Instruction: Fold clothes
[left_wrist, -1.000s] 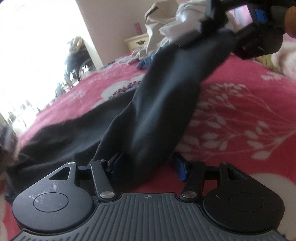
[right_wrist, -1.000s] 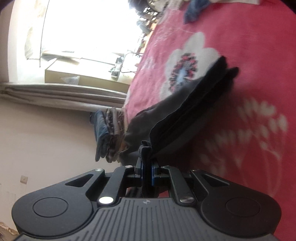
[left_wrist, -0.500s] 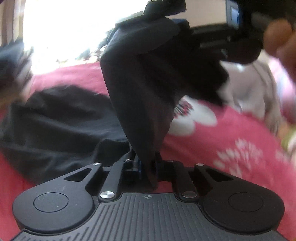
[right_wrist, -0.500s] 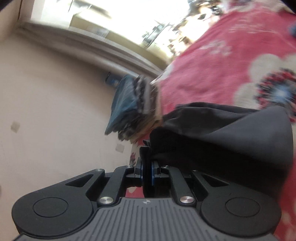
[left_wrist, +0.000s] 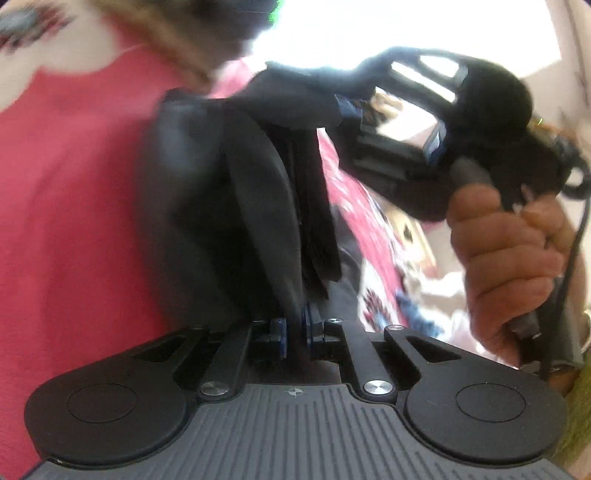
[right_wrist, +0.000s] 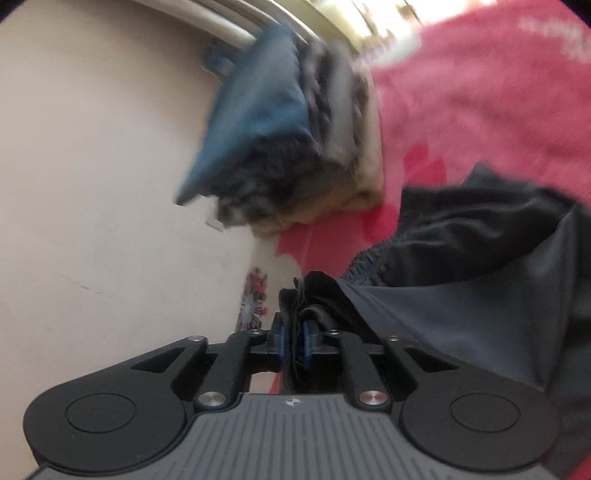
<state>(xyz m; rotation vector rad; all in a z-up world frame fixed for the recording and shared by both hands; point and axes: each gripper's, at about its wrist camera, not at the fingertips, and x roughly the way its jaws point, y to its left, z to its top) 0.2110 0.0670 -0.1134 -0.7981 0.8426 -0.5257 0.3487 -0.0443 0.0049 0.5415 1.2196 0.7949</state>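
A dark grey garment (left_wrist: 229, 206) hangs folded between the two grippers above the pink floral bedspread (left_wrist: 74, 184). My left gripper (left_wrist: 295, 332) is shut on its lower edge, the blue pads pinching the cloth. In the same view the right gripper (left_wrist: 347, 110) holds the other end at the upper right, carried by a hand (left_wrist: 509, 258). In the right wrist view my right gripper (right_wrist: 294, 343) has bunched dark garment (right_wrist: 480, 288) filling the narrow gap between its pads. Its jaws are opening. Both views are blurred.
A stack of folded clothes (right_wrist: 295, 147), blue on top, sits on the bedspread (right_wrist: 480, 92) against a pale wall (right_wrist: 92, 184). Blurred white and blue loose clothes (left_wrist: 424, 295) lie behind the garment. A bright window glares at the top.
The left gripper closed on the garment's edge and rolled over. Both grippers swung the garment across the bed toward the folded stack by the wall. The right pads have parted slightly.
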